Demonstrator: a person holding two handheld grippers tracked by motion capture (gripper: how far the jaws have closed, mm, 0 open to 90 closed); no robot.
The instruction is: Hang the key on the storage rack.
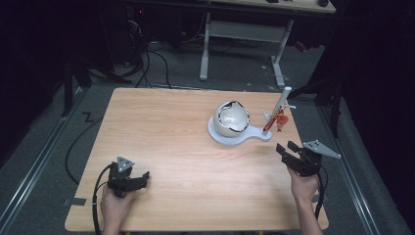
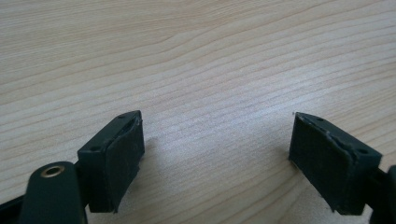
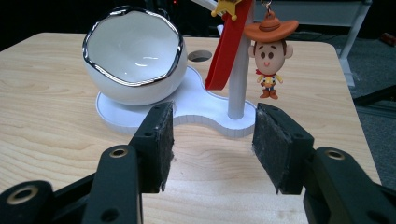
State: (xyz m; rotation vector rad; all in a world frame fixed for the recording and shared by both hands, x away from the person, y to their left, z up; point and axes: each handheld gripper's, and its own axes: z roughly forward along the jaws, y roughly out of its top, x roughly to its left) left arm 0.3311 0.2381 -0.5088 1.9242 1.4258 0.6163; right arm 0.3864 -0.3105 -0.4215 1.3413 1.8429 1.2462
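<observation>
A white egg-shaped bowl [image 1: 231, 119] with a silver jagged rim sits on a white stand base [image 1: 221, 136] at the table's right middle. From the base rises a white post [image 1: 280, 105]; a red strap [image 1: 269, 124] and a small cowboy figure keychain [image 1: 281, 121] hang from it. In the right gripper view the bowl [image 3: 135, 58], post [image 3: 238, 84], red strap [image 3: 225, 49] and cowboy figure [image 3: 268, 58] lie just ahead of my open right gripper [image 3: 213, 140]. My right gripper [image 1: 288, 147] hovers at the table's right edge. My left gripper [image 1: 143, 177] rests open near the front left, over bare wood [image 2: 217, 149].
The light wooden table [image 1: 171, 132] has wide bare room in its middle and left. A round hole [image 3: 200, 56] shows in the tabletop behind the stand. Beyond the table lie floor cables [image 1: 151, 63] and a white desk frame [image 1: 240, 34].
</observation>
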